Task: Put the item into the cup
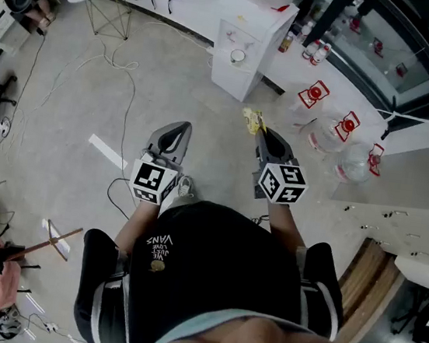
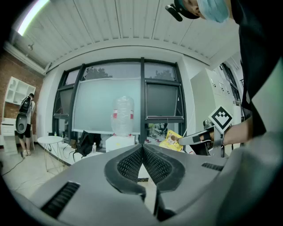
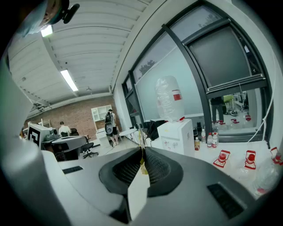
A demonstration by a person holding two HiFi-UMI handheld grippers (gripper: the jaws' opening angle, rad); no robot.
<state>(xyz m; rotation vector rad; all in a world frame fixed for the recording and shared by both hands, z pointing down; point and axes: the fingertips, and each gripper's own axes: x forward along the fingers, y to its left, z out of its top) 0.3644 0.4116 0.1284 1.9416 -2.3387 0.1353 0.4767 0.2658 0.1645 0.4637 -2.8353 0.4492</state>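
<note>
Black shirt fabric on the person is being shown closest to the head camera. At left, the grey left gripper is being kept clenched on nothing. Rightward, a thin yellow printed packet is being pinched edge-on by the grey right gripper, over the pale floor, near a white water dispenser.

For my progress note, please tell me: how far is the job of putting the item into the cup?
Done: the right gripper is shut on a thin yellow packet, off the floor. In hand: bringing it to a cup; the left gripper is shut and empty. Left: the placing. A round cup-like thing on the white dispenser may be the cup; the packet is far from it.
</note>
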